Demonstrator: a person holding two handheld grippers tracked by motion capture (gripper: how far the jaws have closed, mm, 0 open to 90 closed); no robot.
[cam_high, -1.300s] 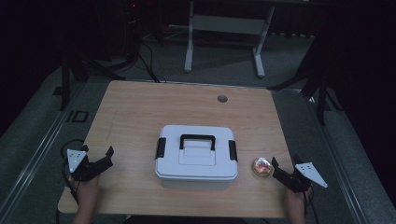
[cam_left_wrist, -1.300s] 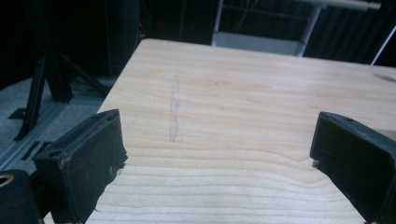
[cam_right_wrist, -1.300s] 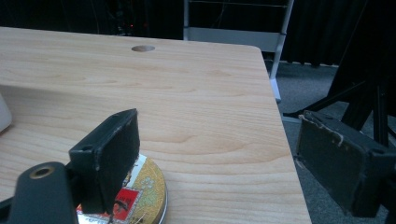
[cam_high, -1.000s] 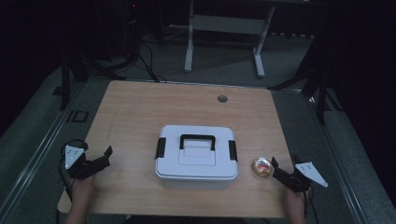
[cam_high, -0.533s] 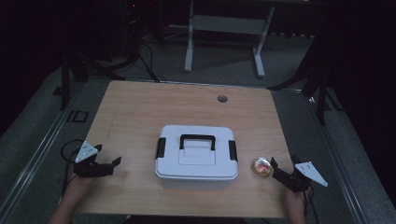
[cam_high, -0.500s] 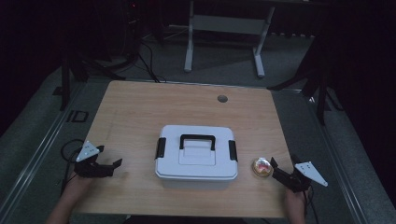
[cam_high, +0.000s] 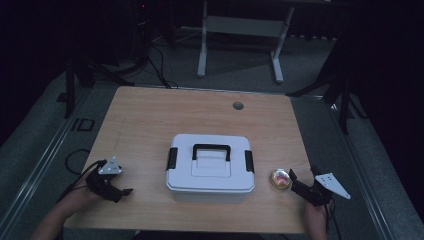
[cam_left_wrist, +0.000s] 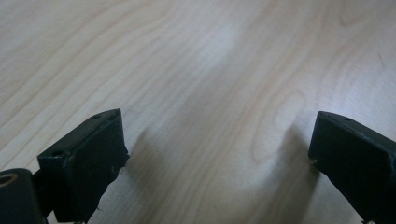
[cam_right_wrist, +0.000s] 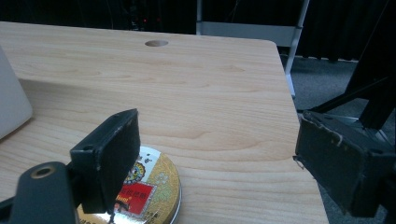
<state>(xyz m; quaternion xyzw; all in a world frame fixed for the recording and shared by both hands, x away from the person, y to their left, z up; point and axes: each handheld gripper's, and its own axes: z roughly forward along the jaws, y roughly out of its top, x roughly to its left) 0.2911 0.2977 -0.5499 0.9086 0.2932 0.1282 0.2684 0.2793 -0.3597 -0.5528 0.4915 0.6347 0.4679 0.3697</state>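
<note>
Gold tin (cam_right_wrist: 149, 191), half hidden by the right gripper's (cam_right_wrist: 215, 163) wide-open, empty fingers (cam_right_wrist: 109, 158).

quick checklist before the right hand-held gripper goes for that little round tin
1. Right hand-held gripper open: ok, jaws wide apart.
2. Round tin flat on the table: ok.
3. Tin centred between the jaws: not ok, it sits under the left jaw in the right gripper view.
4. Tin clear of the white box: ok, a gap shows.
5. Left hand-held gripper out of the way: ok, open over bare wood.
</note>
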